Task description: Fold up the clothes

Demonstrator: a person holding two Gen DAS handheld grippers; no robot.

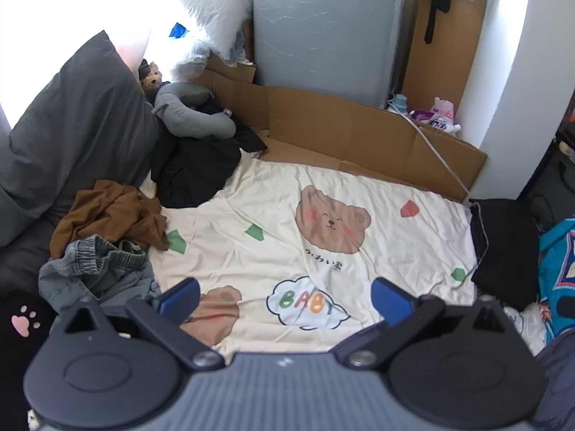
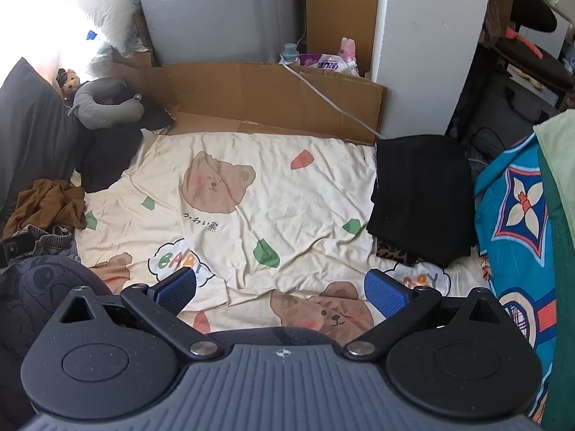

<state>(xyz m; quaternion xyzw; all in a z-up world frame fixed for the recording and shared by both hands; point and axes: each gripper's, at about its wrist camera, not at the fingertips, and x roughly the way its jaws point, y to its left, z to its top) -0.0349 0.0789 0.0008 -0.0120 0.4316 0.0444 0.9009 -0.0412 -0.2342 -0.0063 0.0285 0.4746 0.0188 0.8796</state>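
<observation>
A crumpled brown garment [image 1: 107, 215] [image 2: 46, 204] and faded jeans [image 1: 97, 273] [image 2: 43, 240] lie heaped at the bed's left. A black garment [image 1: 197, 168] [image 2: 107, 158] is bunched behind them. A folded black piece [image 2: 420, 197] [image 1: 503, 248] rests at the right on a leopard-print item [image 2: 395, 253]. My left gripper [image 1: 285, 300] hovers open above the cream bear-print sheet [image 1: 323, 194], just right of the jeans. My right gripper [image 2: 280, 289] is open too, over the sheet [image 2: 251, 194] near its front edge. Neither holds anything.
Brown cardboard [image 1: 341, 125] [image 2: 269, 97] lines the far side of the bed. A grey pillow [image 1: 64, 129] and a grey neck pillow [image 1: 194, 111] [image 2: 107, 104] sit at the left. A blue patterned blanket [image 2: 517, 222] lies at the right, with a white cable [image 2: 330, 100] across the cardboard.
</observation>
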